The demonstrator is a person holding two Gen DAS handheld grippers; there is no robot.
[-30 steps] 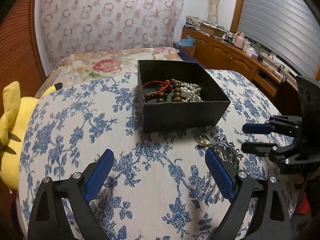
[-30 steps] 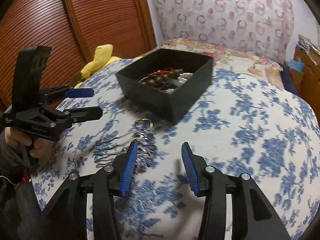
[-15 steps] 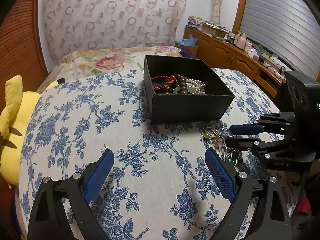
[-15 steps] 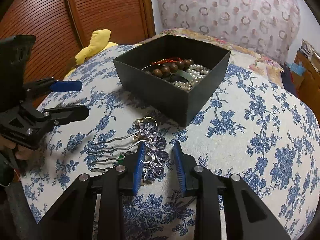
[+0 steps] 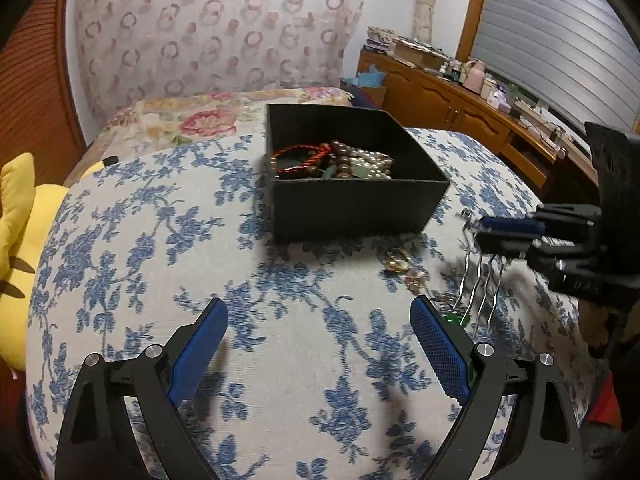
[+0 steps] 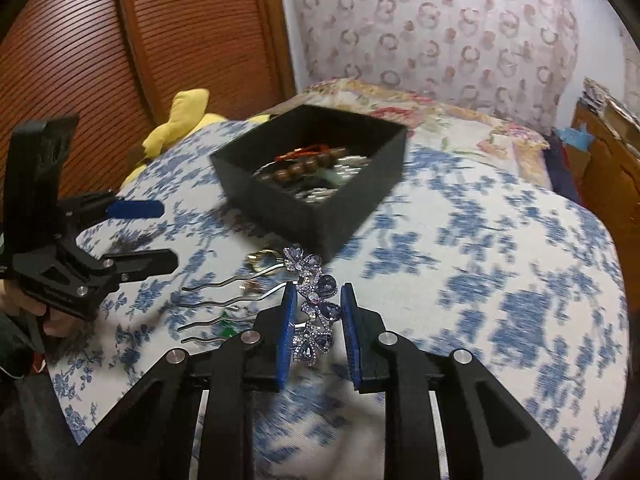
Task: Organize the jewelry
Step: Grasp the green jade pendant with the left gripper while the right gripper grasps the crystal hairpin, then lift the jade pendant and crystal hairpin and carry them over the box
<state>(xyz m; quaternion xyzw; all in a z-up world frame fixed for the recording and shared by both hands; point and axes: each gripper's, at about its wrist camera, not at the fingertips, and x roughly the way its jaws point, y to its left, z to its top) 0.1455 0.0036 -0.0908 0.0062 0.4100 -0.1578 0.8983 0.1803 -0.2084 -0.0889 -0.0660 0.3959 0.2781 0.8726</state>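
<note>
My right gripper (image 6: 318,292) has its jaws closing, and the pads press on the purple jewelled top of a silver hair comb (image 6: 316,312). In the left wrist view the comb (image 5: 480,280) hangs tines-down from the right gripper (image 5: 480,234), just above the cloth. A black open box (image 5: 352,208) stands behind it, holding wooden beads, pearls and a red cord. The box (image 6: 288,216) lies ahead and slightly left in the right wrist view. My left gripper (image 5: 318,304) hovers open over bare cloth with nothing between its fingers, left of the comb (image 6: 166,234).
A gold ring (image 5: 398,260) and a small green piece (image 5: 452,318) lie on the blue-flowered cloth under the comb. A yellow plush toy (image 5: 16,240) sits at the left edge. A cluttered wooden cabinet (image 5: 460,96) runs along the right; a slatted wooden door (image 6: 80,60) stands behind.
The right gripper's jaws narrowed around the comb's jewelled top and raised it off the cloth, so its tines now hang free. The left gripper stayed where it was.
</note>
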